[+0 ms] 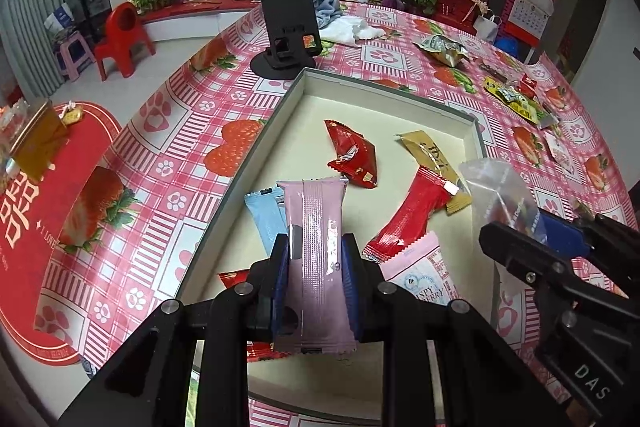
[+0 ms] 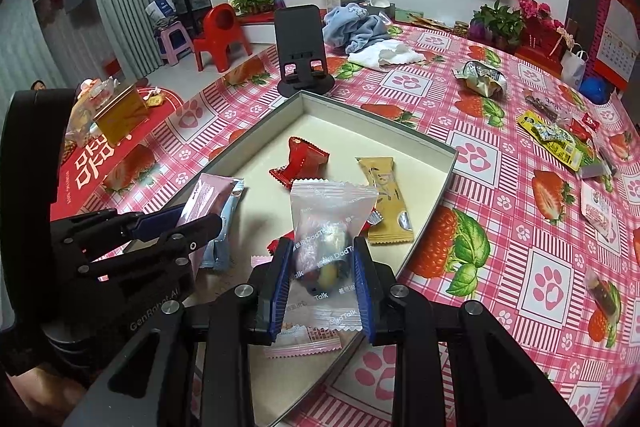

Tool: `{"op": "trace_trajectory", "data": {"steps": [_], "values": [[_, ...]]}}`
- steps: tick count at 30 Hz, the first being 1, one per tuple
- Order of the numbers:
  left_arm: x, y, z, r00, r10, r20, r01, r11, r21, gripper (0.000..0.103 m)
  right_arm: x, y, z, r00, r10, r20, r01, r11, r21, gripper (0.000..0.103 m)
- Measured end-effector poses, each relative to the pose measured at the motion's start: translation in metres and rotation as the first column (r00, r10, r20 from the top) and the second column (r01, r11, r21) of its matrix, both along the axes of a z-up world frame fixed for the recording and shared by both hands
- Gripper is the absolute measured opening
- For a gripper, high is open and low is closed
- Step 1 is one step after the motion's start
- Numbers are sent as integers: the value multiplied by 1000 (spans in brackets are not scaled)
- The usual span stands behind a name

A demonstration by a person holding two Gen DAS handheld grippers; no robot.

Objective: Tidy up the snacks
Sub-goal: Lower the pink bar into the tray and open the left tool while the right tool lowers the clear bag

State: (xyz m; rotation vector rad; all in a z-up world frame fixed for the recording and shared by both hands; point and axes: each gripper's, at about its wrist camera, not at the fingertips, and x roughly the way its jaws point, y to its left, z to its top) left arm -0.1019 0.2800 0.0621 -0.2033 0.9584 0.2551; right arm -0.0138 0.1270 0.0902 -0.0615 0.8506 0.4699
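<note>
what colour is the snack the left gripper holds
Pale pink wrapper, clamped in the left gripper; clearest in the left wrist view.

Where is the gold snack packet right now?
The gold packet lies inside the box, near its right wall, beside the red candy and just beyond the right gripper.

left hand-held gripper (image 1: 316, 259) - clamped on pink snack bar (image 1: 320, 247) | above tray (image 1: 256, 155)

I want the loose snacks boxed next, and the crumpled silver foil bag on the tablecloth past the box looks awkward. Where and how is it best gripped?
Probably by a raised, crumpled fold of the silver foil bag, coming down from above. It lies slumped on the tablecloth with ridges sticking up, clear of the white cloth beside it, so the pads can close across a ridge. Both grippers are occupied now.
</note>
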Motion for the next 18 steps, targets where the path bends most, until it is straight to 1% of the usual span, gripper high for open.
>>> {"op": "trace_trajectory", "data": {"steps": [12, 18], "values": [[-1, 4, 1, 1000, -2, 7, 2, 1000, -7, 27, 2, 0, 0, 1000, -6, 0, 6, 1000, 1, 31], [4, 6, 0, 1000, -1, -5, 1, 1000, 7, 27, 4, 4, 0, 1000, -1, 1, 1, 1000, -3, 31]]}}
